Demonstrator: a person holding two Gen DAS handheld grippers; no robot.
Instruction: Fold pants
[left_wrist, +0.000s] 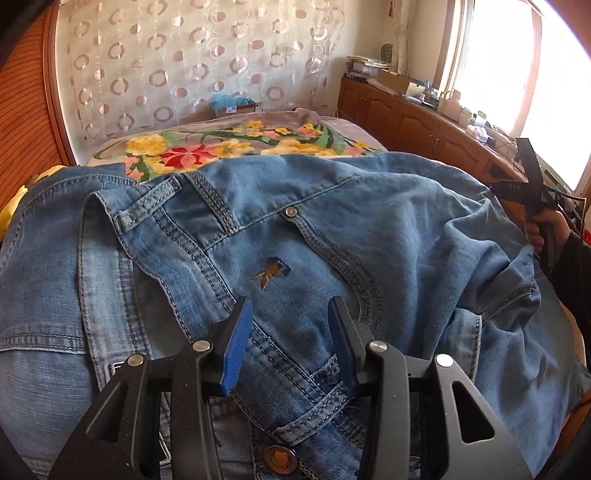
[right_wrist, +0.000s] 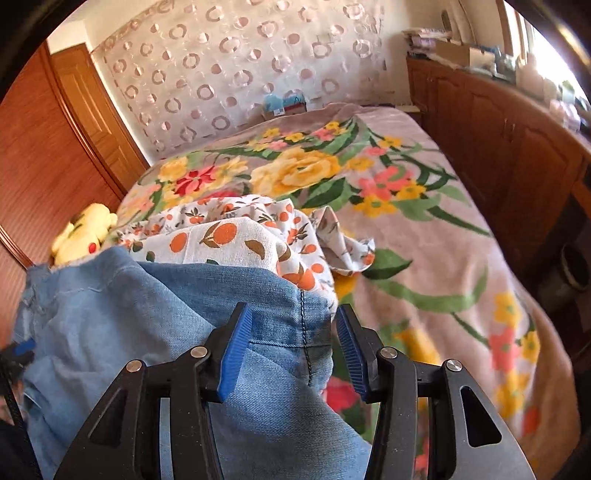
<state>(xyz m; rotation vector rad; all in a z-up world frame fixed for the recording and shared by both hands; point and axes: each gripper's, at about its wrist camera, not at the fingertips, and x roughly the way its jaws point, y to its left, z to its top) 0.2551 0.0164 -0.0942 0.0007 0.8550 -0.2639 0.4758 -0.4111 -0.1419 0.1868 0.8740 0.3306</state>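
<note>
Blue denim pants (left_wrist: 295, 236) lie spread and rumpled on the bed, waistband and back pocket toward me in the left wrist view. My left gripper (left_wrist: 291, 310) hangs just above the pocket area, jaws open, holding nothing. In the right wrist view a hemmed end of the pants (right_wrist: 280, 332) lies between the open jaws of my right gripper (right_wrist: 291, 317), which are not closed on it. The right gripper also shows at the far right edge of the left wrist view (left_wrist: 532, 192), held by a hand at the pants' edge.
A floral blanket (right_wrist: 424, 206) covers the bed. An orange-print cloth (right_wrist: 236, 229) lies bunched beyond the pants. A yellow plush toy (right_wrist: 85, 232) sits at the left bed edge. Wooden cabinets (right_wrist: 498, 147) line the right side, a wooden wardrobe (right_wrist: 44, 155) the left.
</note>
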